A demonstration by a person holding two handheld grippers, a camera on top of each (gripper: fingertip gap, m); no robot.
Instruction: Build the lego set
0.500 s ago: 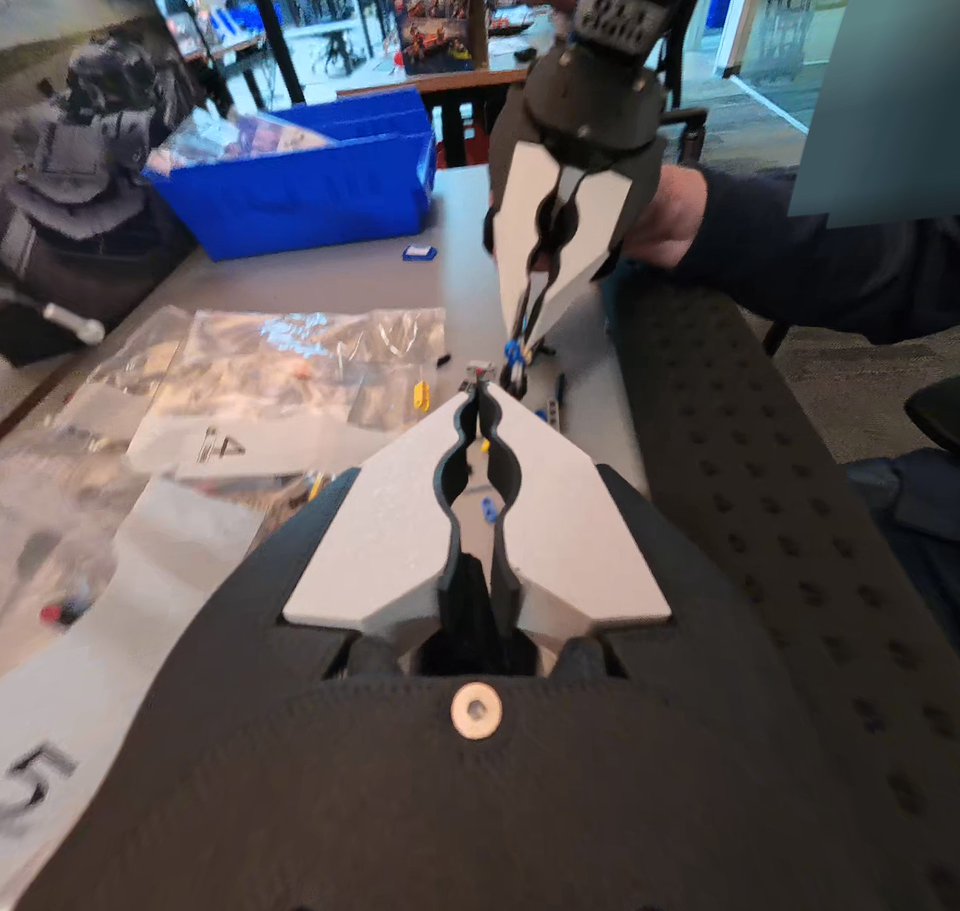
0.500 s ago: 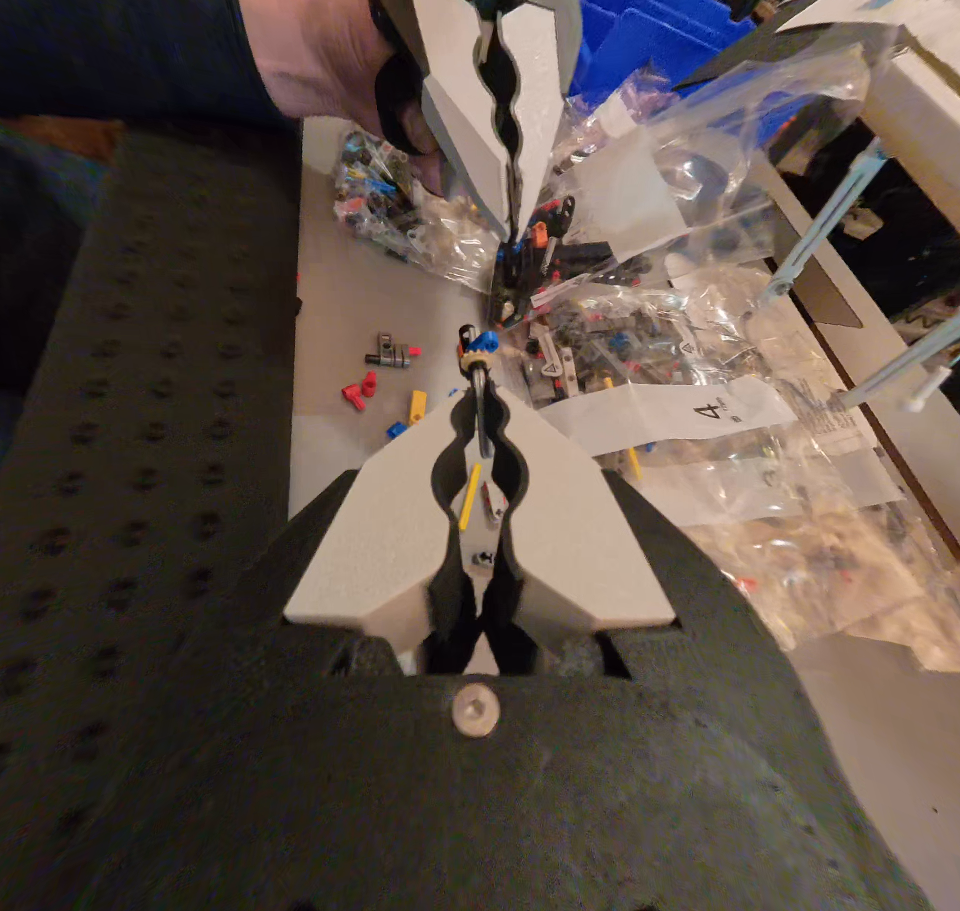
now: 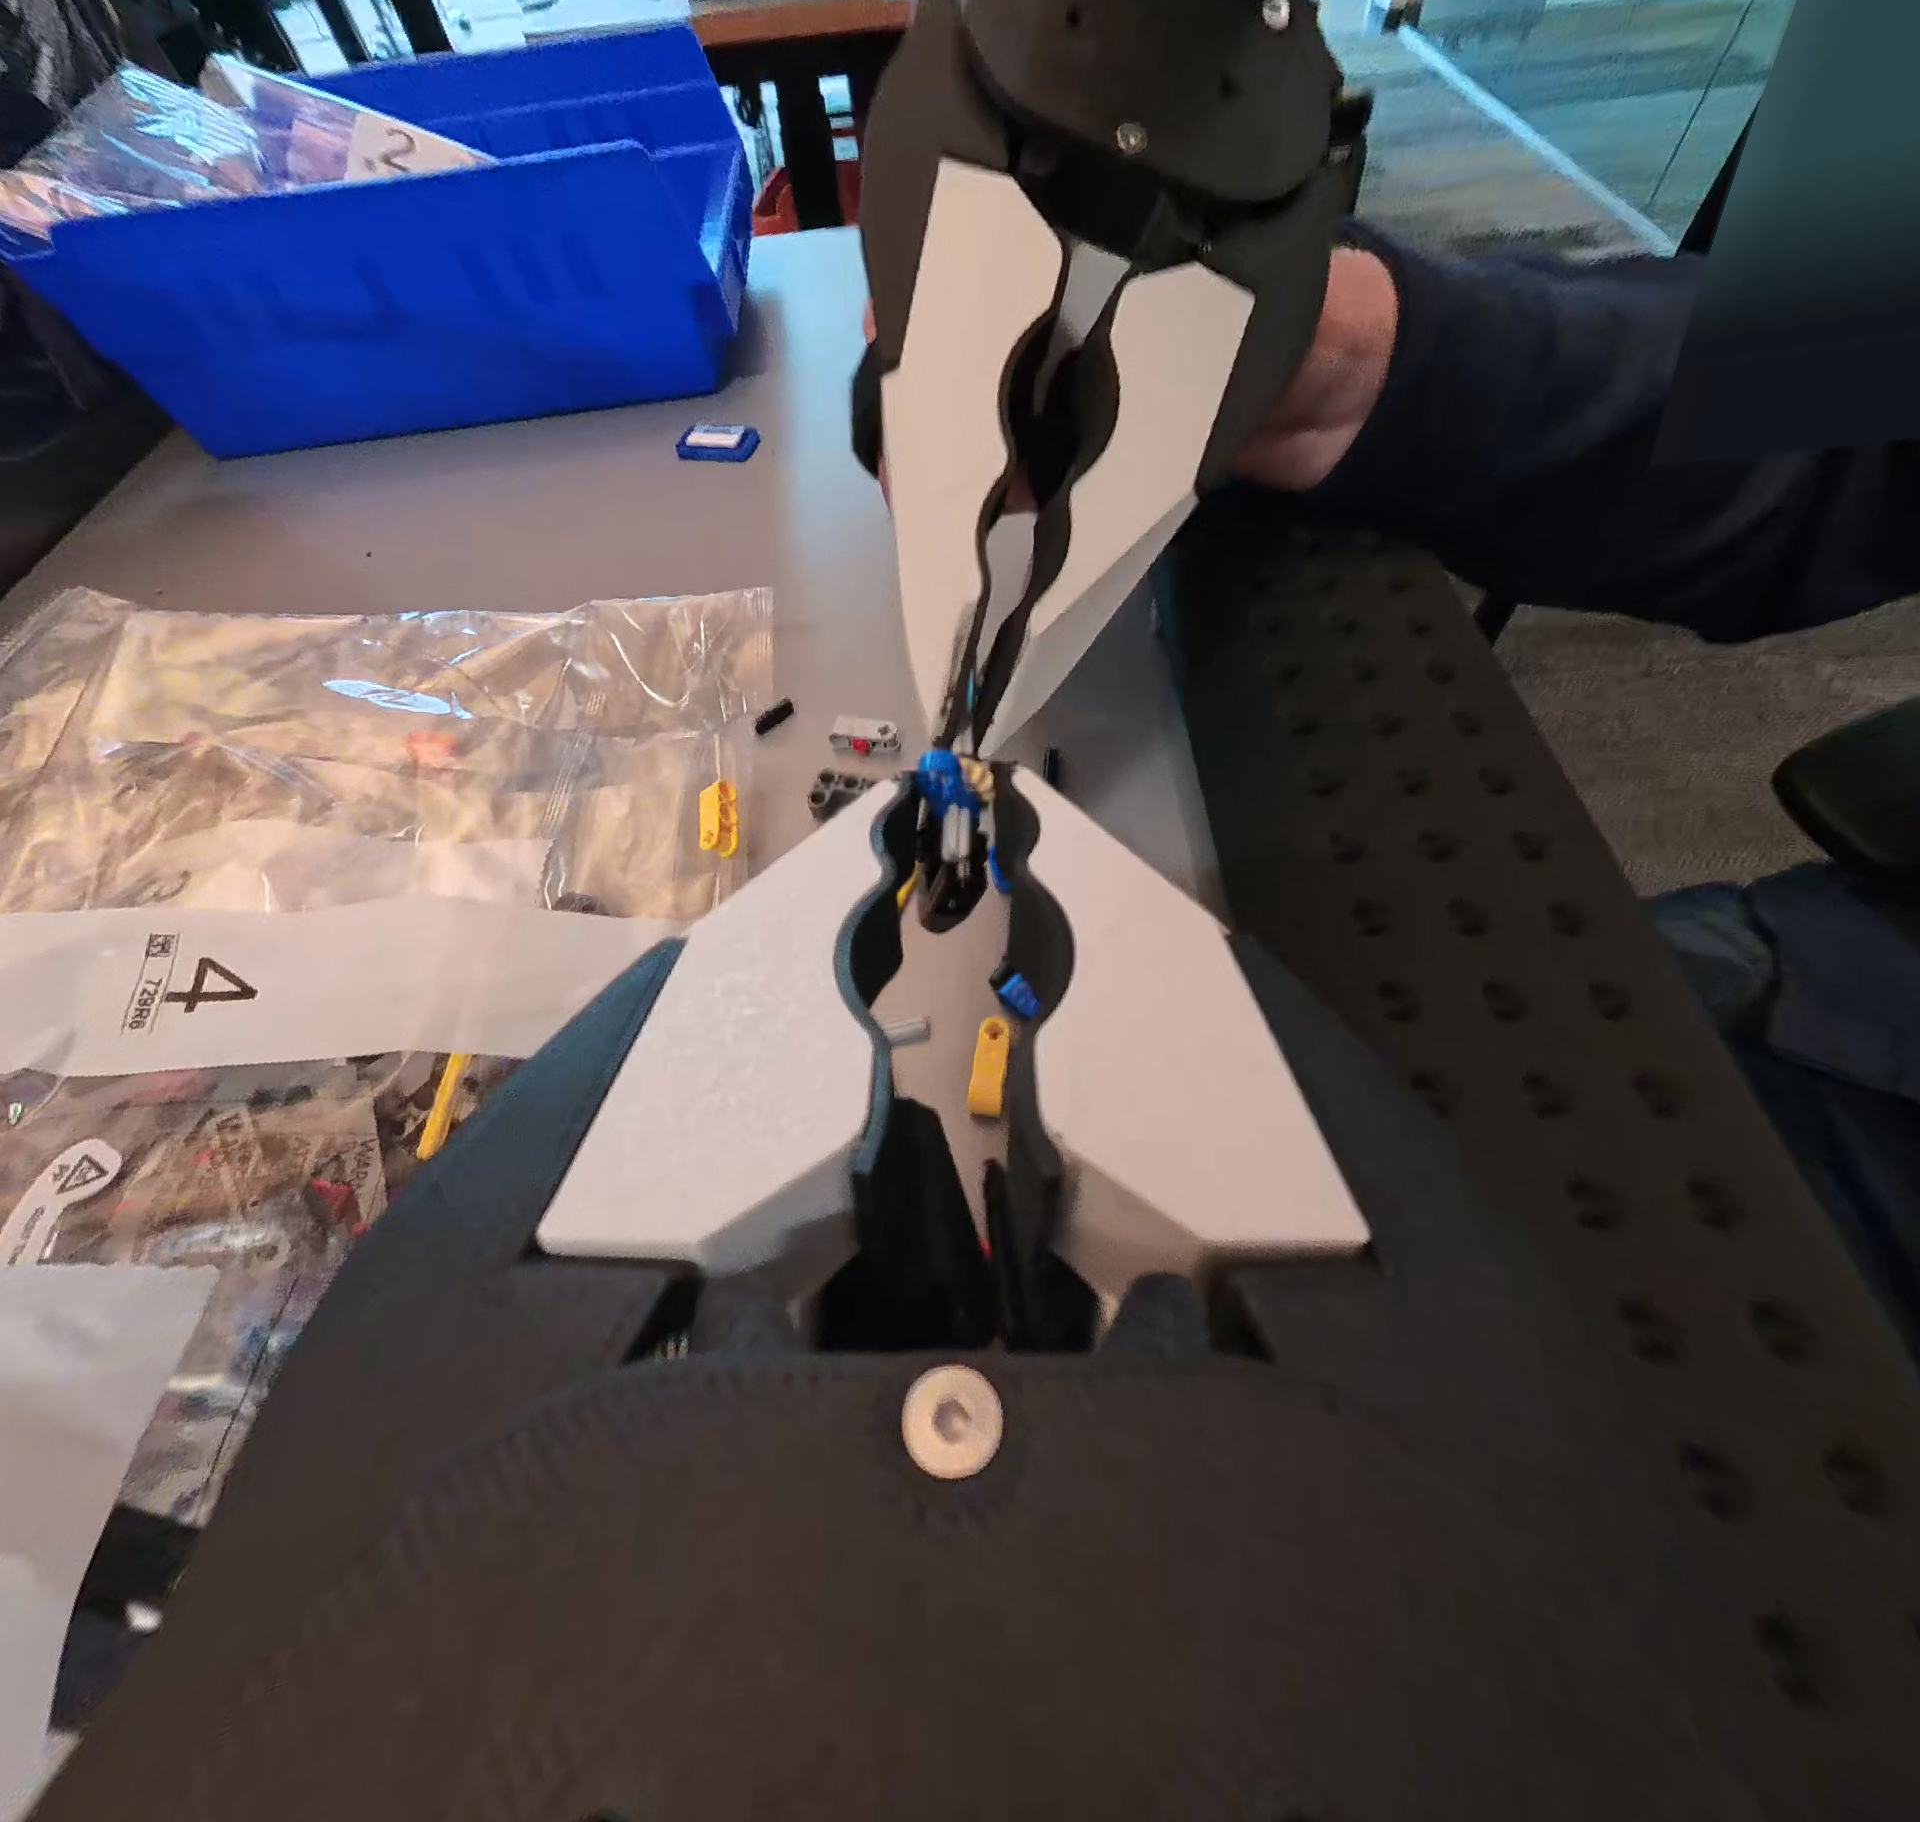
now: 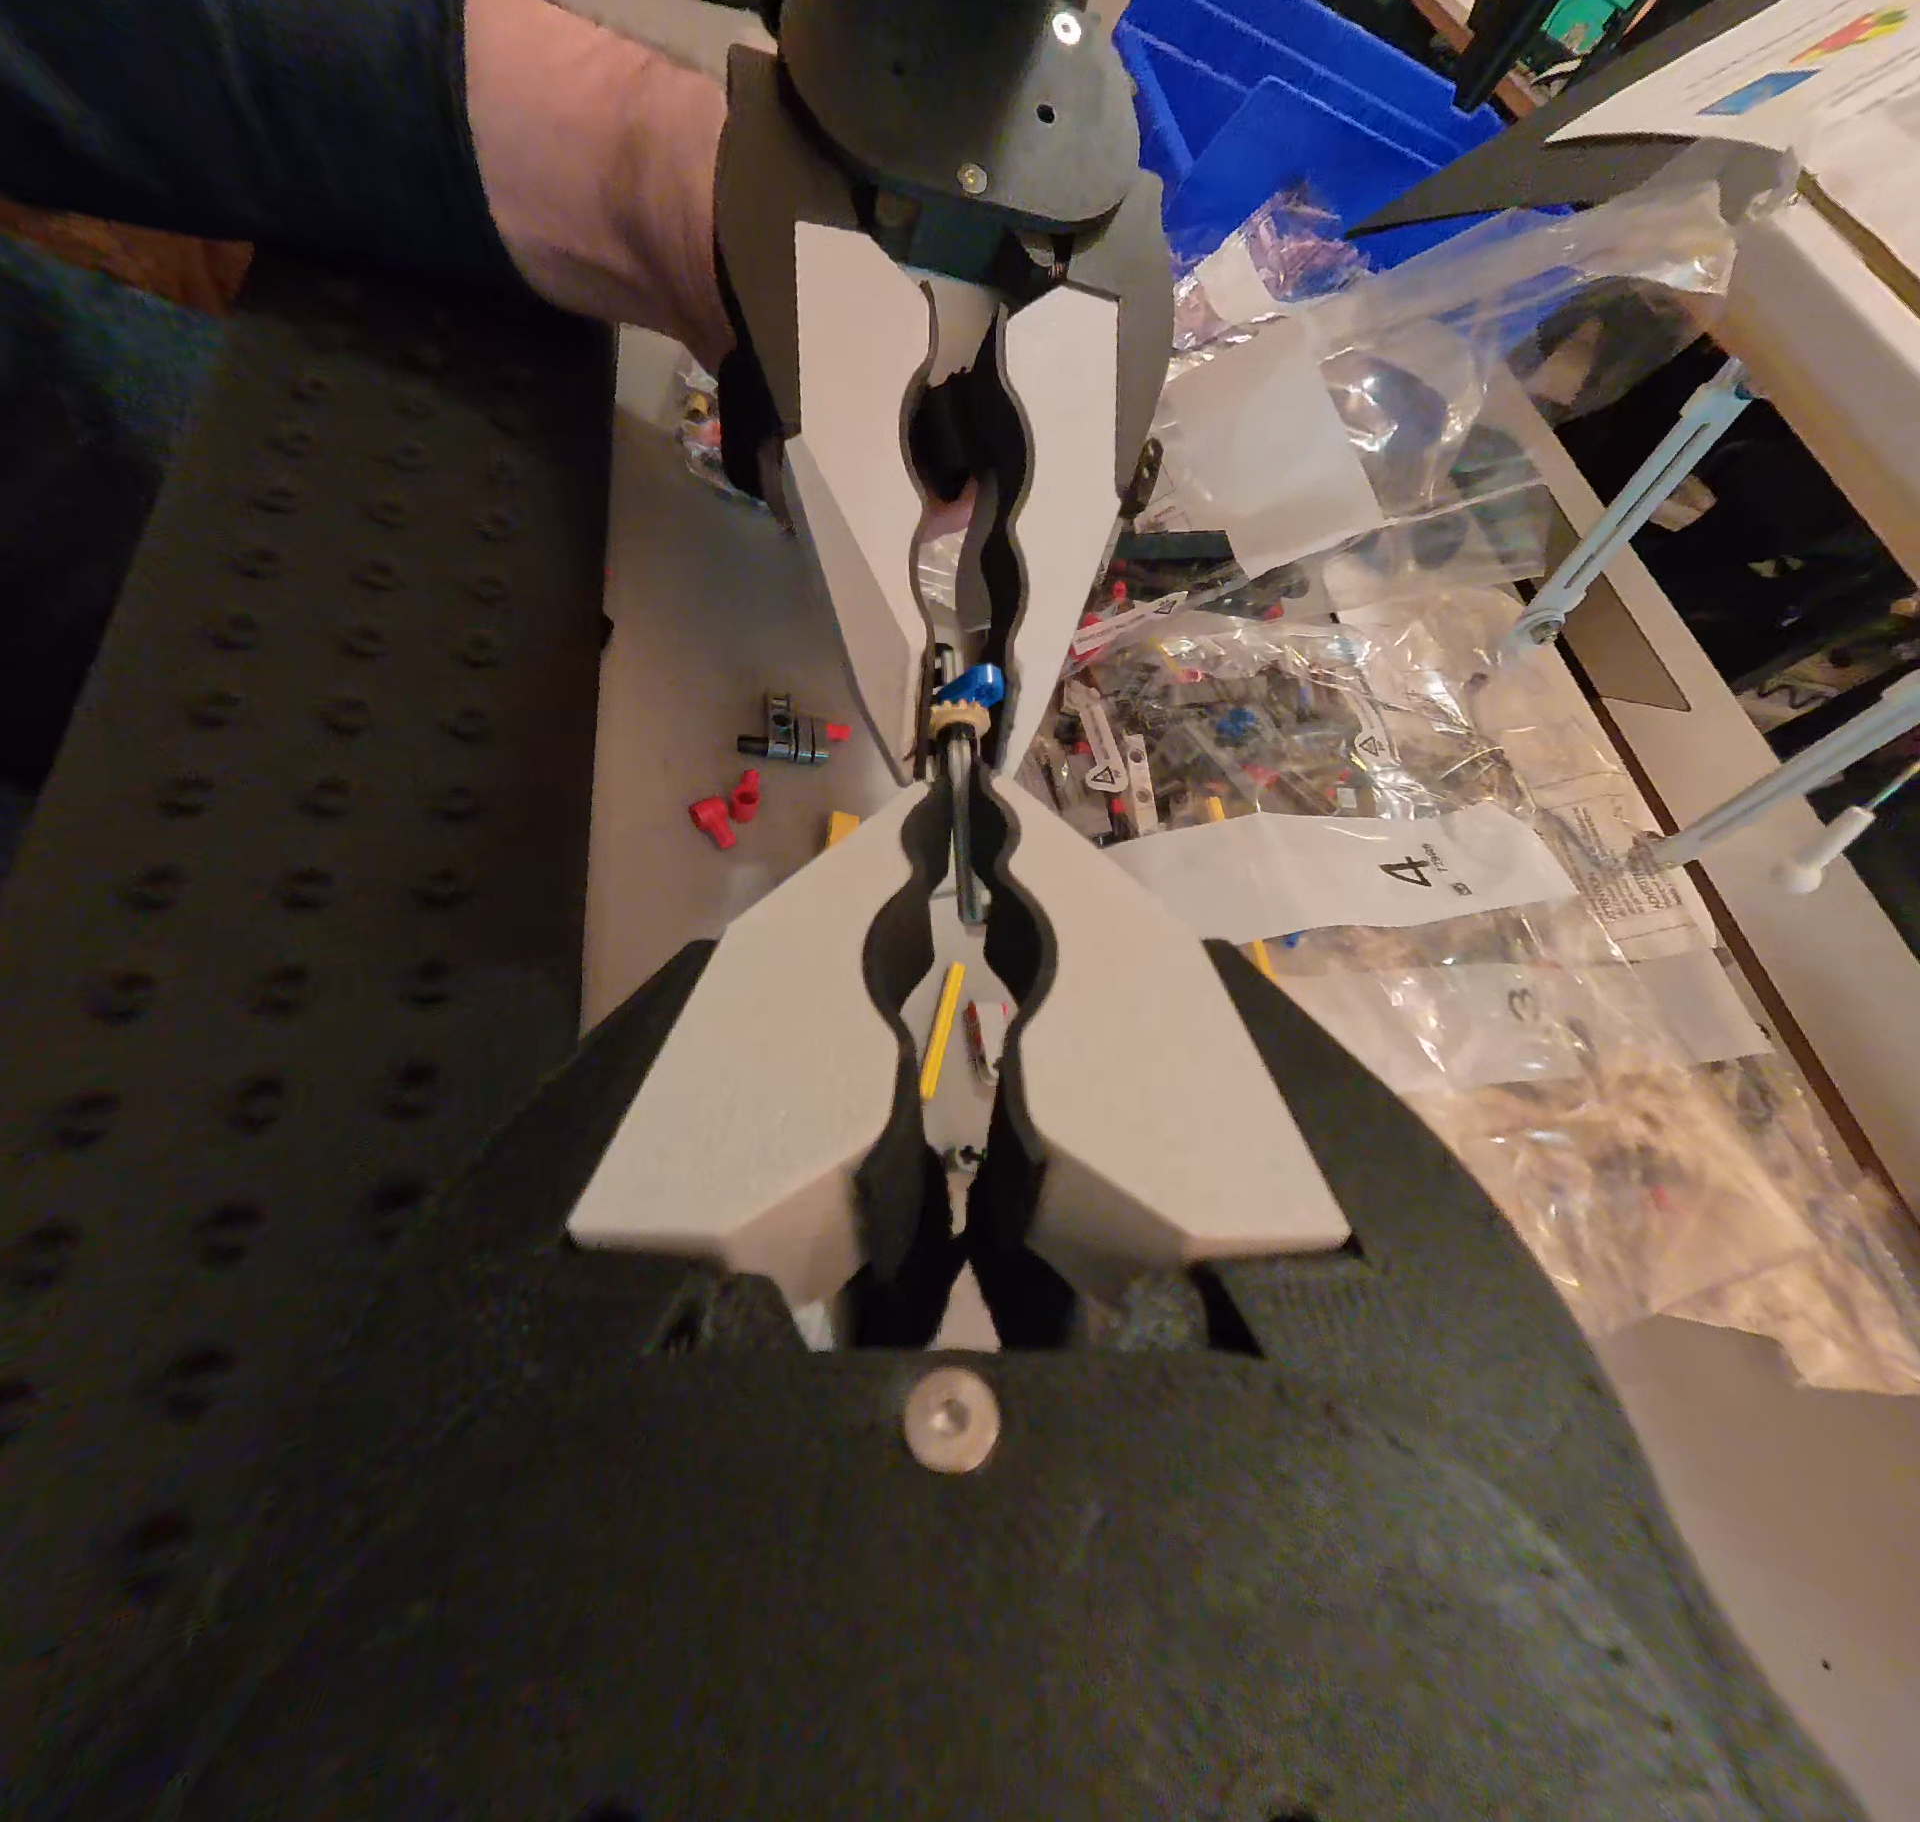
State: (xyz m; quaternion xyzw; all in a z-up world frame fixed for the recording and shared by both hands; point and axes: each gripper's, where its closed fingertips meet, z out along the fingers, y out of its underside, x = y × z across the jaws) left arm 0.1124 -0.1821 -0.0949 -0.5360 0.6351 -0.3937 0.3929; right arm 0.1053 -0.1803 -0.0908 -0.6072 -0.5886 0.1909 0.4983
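My right gripper [image 4: 956, 796] is shut on a dark grey axle [image 4: 966, 858] that carries a tan gear [image 4: 956, 723] and a blue piece [image 4: 979, 686] at its far end. My left gripper [image 3: 956, 785] meets it tip to tip. Its jaws stand a little apart around that blue piece [image 3: 940, 775] and gear, with narrow gaps at the sides. A black part [image 3: 945, 889] hangs between the left fingers. The right gripper also shows in the left wrist view [image 3: 966, 733], coming down from above. The left gripper also shows in the right wrist view [image 4: 961, 749].
Clear numbered part bags [image 3: 364, 785] [image 4: 1455, 837] cover much of the grey table [image 3: 520, 525]. A blue bin [image 3: 395, 297] stands at the back. Loose red [image 4: 722, 816], grey [image 4: 790, 738] and yellow [image 3: 717, 816] pieces lie near the grippers. A black perforated surface [image 3: 1507, 941] borders the table. The tips of both grippers are at nearly the same place.
The grippers have closed in on each other until their tips meet. My left jaws were shut and now stand slightly apart around the blue-and-gear end of the axle.
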